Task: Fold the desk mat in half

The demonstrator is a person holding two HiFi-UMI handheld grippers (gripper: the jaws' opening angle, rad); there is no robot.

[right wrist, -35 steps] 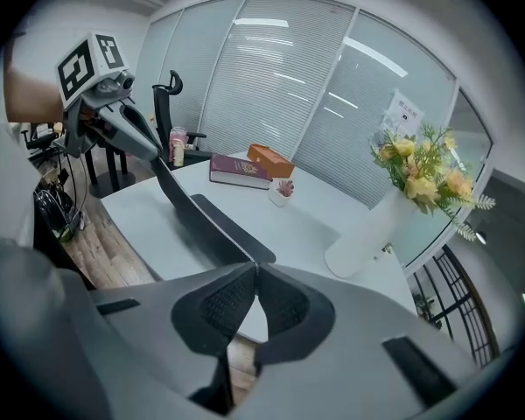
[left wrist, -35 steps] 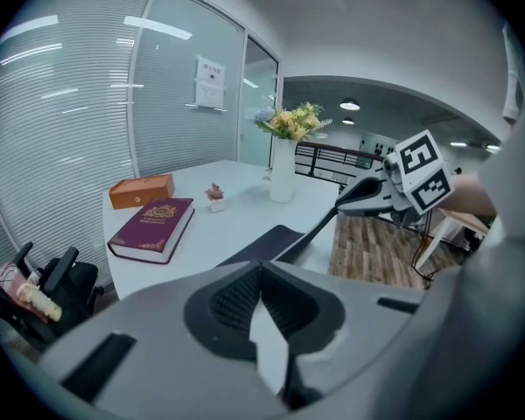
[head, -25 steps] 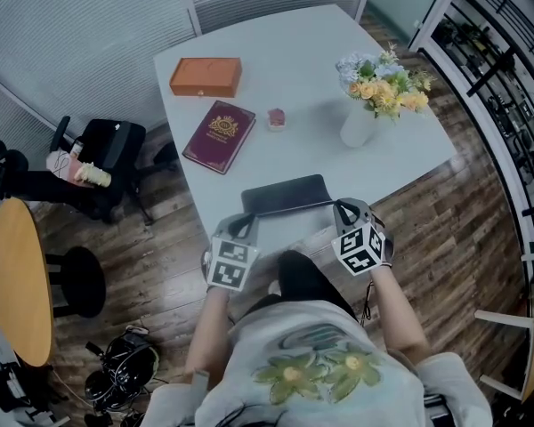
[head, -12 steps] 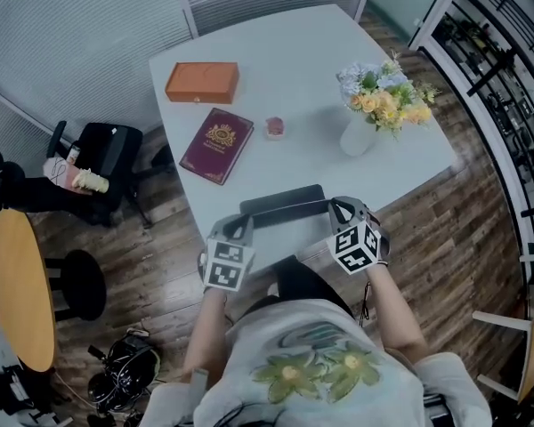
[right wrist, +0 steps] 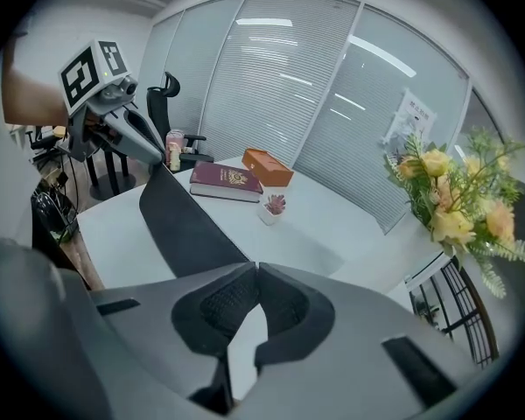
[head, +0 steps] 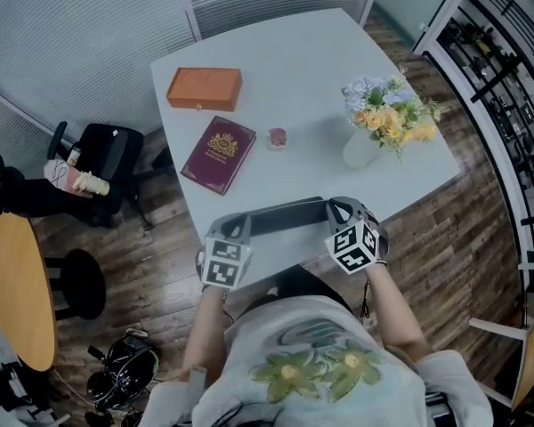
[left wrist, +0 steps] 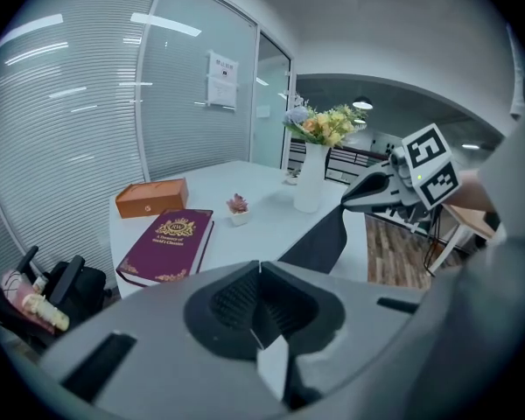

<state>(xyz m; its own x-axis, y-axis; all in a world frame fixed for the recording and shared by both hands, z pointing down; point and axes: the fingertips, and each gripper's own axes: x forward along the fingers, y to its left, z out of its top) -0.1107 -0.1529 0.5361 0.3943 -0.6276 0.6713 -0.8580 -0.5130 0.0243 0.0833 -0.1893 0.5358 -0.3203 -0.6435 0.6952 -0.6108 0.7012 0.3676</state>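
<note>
The desk mat shows as a dark strip lifted off the near edge of the white table, stretched between both grippers. My left gripper is shut on its left corner, and my right gripper is shut on its right corner. In the left gripper view the dark mat runs up to the right gripper, and a pale corner of it sits between the shut jaws. The right gripper view shows the mat reaching to the left gripper, with a pale edge pinched in the jaws.
On the table beyond the mat lie a maroon book, an orange box, a small pink potted plant and a white vase of flowers. A black chair with a bag and a round wooden table stand on the floor at left.
Both grippers have carried the mat's lifted edge slightly further over the table. The dark face between them now shows as a narrower strip.
</note>
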